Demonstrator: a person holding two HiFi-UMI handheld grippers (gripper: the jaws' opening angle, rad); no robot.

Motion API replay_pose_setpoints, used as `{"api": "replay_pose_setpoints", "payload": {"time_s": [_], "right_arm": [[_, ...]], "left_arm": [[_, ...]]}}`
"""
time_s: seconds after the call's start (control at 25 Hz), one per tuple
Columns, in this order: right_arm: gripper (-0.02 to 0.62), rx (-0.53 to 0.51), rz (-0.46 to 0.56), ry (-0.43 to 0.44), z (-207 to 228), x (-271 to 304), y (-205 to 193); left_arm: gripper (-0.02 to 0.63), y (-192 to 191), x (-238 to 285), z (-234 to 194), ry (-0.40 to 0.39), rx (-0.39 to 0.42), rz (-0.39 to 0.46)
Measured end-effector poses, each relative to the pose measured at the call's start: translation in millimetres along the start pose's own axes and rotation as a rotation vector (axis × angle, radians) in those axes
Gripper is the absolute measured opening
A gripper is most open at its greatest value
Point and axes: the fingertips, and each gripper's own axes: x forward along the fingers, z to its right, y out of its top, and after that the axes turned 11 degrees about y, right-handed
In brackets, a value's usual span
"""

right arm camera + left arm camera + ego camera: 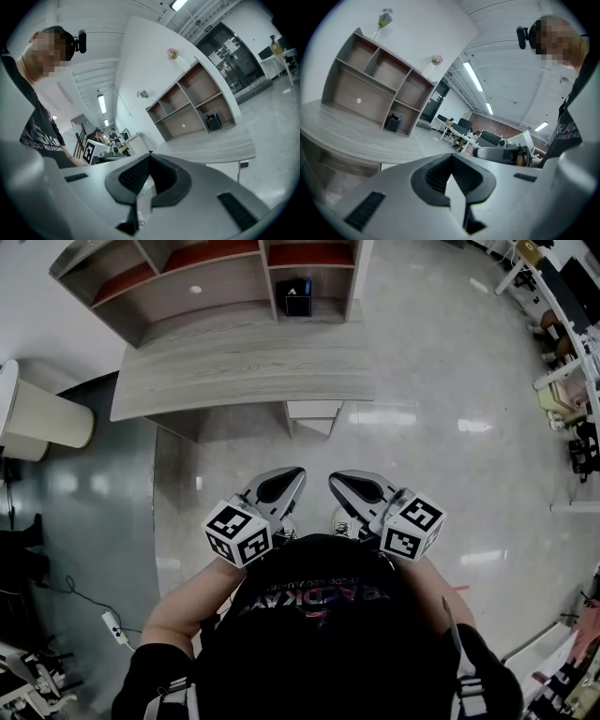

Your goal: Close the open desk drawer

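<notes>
Where wooden desk (244, 367) spans far side, shelf unit (216, 277) sits along its far edge. White drawer (314, 412) juts toward near side under desk's right end. Left gripper (295, 474) and right gripper (337, 480) near, side by side, jaws pressed together, nothing between, well apart from drawer.

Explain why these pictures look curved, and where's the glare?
Head view: wide lens bows the grey wood-grain desk; bright patches glare on the glossy pale floor. Left gripper view: black rounded corners, bright ceiling strip lamps. Right gripper view: the open wooden shelf unit curves.
</notes>
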Motion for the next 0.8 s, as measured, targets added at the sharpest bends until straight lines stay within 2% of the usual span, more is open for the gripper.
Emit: {"api": "replay_pose_setpoints", "payload": {"time_s": [0.8], "right_arm": [[0.017,0.02,-0.011,-0.027,5,0,-8]], "left_arm": [[0.011,-8,9,12,-0.059,0.067,-0.038]]}}
